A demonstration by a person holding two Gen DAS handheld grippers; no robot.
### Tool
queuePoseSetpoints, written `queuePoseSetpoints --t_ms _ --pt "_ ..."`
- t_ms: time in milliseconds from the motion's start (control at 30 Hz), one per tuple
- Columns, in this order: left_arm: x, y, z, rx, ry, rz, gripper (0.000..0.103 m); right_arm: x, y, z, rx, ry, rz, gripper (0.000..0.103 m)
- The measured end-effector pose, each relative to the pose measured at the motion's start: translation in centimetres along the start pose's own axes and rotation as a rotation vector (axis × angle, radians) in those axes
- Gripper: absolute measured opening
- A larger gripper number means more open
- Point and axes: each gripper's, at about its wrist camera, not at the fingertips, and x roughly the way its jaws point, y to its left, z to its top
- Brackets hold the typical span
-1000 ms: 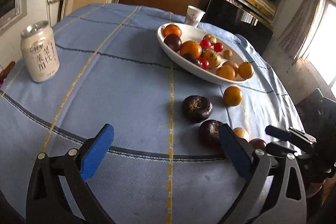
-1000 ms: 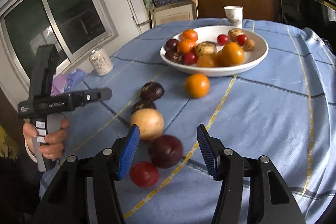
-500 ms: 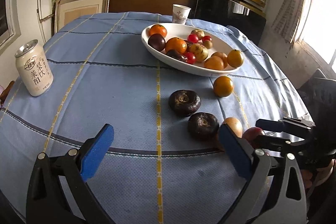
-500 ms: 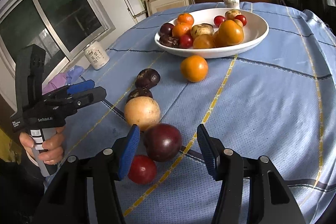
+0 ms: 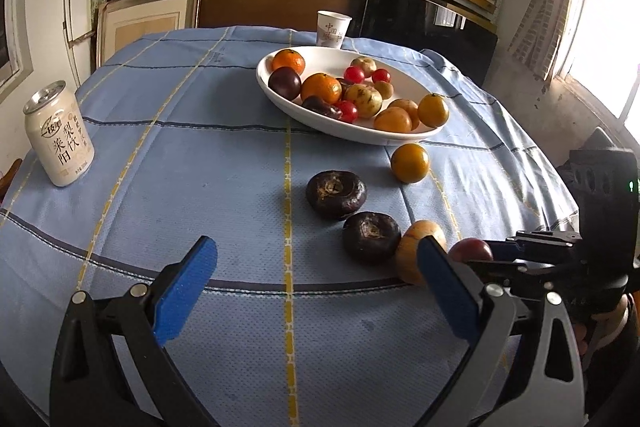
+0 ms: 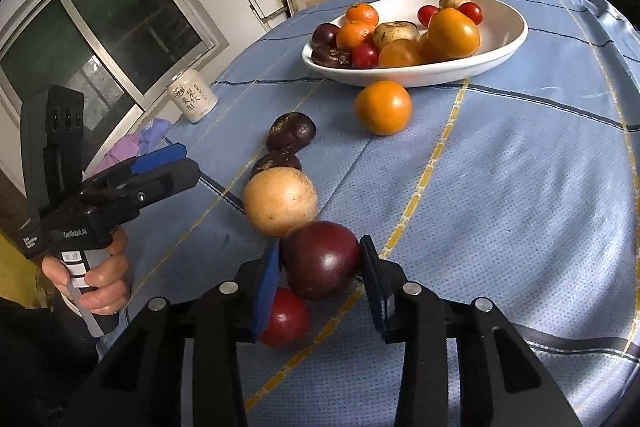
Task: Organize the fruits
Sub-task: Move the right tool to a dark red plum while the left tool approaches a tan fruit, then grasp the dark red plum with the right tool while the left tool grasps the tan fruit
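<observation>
A glossy dark purple plum (image 6: 322, 259) sits low on the tabletop (image 6: 500, 195) between two blue pads that touch its sides, a small red fruit (image 6: 286, 319) just at its 7 o'clock and a pale tan round fruit (image 6: 280, 201) touching it at 11. Beyond, toward 11 o'clock, lie two dark wrinkled flat fruits (image 6: 291, 133), one behind the other, and at 1 o'clock a loose orange (image 6: 383, 107) rests just beside the white bowl (image 6: 460, 67), heaped with oranges, plums and red tomatoes.
</observation>
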Motion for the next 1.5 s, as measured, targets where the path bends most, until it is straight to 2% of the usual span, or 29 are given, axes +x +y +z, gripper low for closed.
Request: queuePoseSetpoints --t_ms 67,267,300,333,400,467,633,1033,1233,1300,1500 --pt "-0.2 -0.5 -0.1 0.026 -0.015 -0.005 0.098 -0.5 -0.8 0.2 0.041 -0.025 -0.002 0.039" --pt "-1.2 -5.0 -0.9 0.260 -0.061 -0.078 0.097 -1.8 -2.6 0.6 0.128 -0.077 -0.042 0.040" --pt "-1.3 -5.8 -1.1 0.295 -0.067 -0.087 0.086 -1.9 -2.7 0.7 0.134 -0.082 -0.047 0.040" --pt "-1.2 -6.3 -1.1 0.317 -0.062 -0.097 0.080 -2.0 -2.8 0.7 0.137 -0.086 -0.052 0.040" --pt "-0.6 -6.7 -1.0 0.324 -0.039 -0.116 0.063 -2.1 -2.9 0.8 0.146 -0.089 -0.060 0.040" --pt "0.1 -6.6 -0.7 0.314 -0.013 -0.132 0.055 -2.2 -3.2 0.8 0.163 -0.091 -0.060 0.040" --pt "1.6 -6.5 -0.2 0.296 0.034 -0.129 0.052 -2.5 -3.6 0.8 0.185 -0.096 -0.058 0.040" --pt "3.4 -8.1 0.0 0.352 0.087 -0.129 0.048 -3.0 -3.8 0.7 0.202 -0.107 -0.052 0.040" --pt "4.4 -8.9 -0.2 0.376 0.144 -0.185 0.038 -3.1 -3.9 0.7 0.207 -0.108 -0.054 0.040" --pt "5.1 -9.1 -0.3 0.383 0.177 -0.186 0.037 -3.1 -3.9 0.7 0.205 -0.109 -0.055 0.040" --pt "5.5 -8.9 -0.3 0.363 0.193 -0.198 0.037 -3.2 -3.9 0.6 0.204 -0.108 -0.058 0.040"
